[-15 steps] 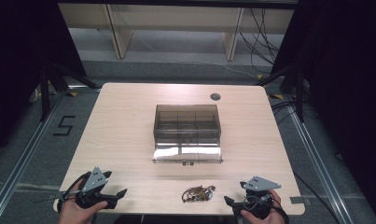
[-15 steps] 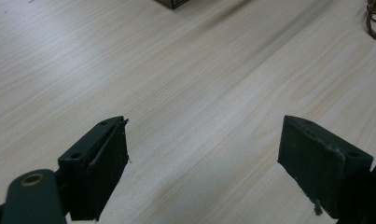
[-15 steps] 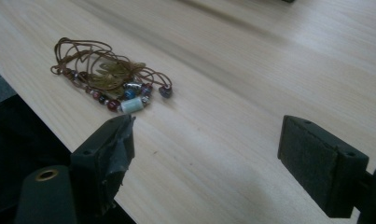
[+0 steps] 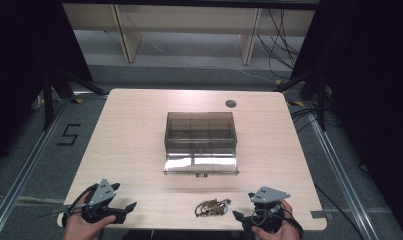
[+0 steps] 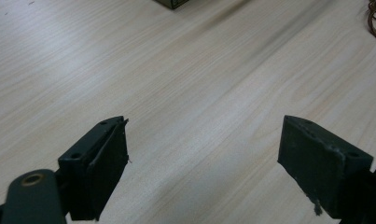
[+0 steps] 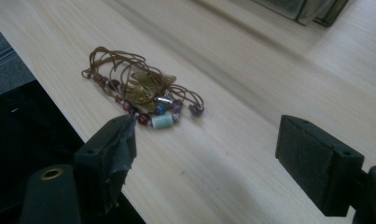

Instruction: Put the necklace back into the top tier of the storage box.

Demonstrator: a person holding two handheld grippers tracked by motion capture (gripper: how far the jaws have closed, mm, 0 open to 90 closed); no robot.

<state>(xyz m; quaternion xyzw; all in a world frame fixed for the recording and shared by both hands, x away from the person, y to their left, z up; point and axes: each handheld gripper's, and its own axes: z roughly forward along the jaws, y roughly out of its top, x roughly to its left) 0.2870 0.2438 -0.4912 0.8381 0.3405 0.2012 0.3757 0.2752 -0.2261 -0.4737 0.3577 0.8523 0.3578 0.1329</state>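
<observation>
A tangled brown cord necklace with coloured beads [image 4: 212,207] [image 6: 143,93] lies near the table's front edge, between the two hands. A smoky clear plastic organizer box [image 4: 200,134] stands mid-table with its lid [image 4: 201,164] folded open toward me. My left gripper [image 4: 125,208] rests at the front left, jaws open over bare wood [image 5: 204,158]. At the front right, my right gripper [image 4: 239,215] points toward the necklace with its jaws open [image 6: 204,154]; the necklace lies just ahead of the left jaw, untouched.
The light wooden table [image 4: 134,130] has a round cable grommet [image 4: 231,104] at the back right. Black curtains flank both sides, with shelving and cables behind. The floor to the left bears a marking "5" [image 4: 69,135].
Both hands sit in nearly the same spots as before; the right gripper has shifted slightly. The necklace and box have not moved.
</observation>
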